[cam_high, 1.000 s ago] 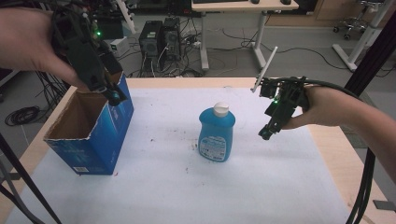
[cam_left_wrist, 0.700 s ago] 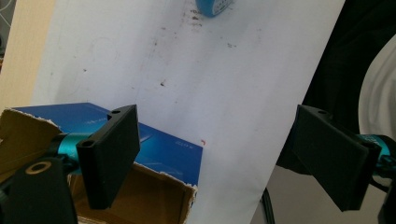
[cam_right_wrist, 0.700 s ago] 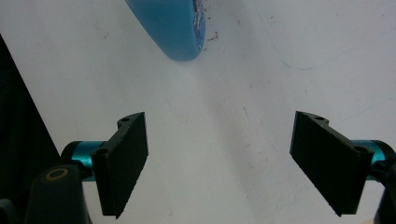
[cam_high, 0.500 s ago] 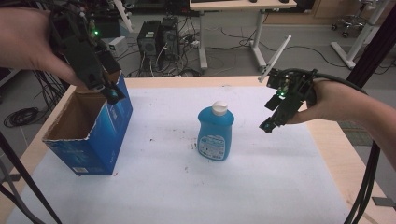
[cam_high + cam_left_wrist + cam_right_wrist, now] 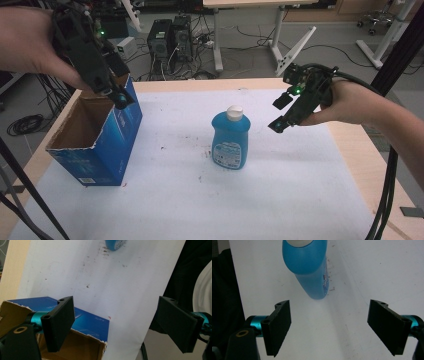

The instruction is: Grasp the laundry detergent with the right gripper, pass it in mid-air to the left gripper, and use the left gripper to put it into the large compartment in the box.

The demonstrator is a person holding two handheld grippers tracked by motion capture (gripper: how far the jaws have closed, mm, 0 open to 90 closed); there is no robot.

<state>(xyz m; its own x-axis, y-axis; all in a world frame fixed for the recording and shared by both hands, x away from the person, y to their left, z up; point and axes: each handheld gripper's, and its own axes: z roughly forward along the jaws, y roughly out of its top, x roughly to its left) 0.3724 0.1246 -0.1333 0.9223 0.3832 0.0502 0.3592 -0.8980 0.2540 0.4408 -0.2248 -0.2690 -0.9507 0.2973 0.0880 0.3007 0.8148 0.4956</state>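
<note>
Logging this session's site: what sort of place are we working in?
Most likely a lab or workshop: computer towers and tangled cables sit on the floor behind the table, with desk legs beyond.

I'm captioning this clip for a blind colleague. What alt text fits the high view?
A blue bottle with a white cap stands upright on a white-covered table. The right gripper, jaws open, hovers just right of it, not touching. At the left, the left gripper, also open, hangs over the rim of an open blue cardboard box.
</note>
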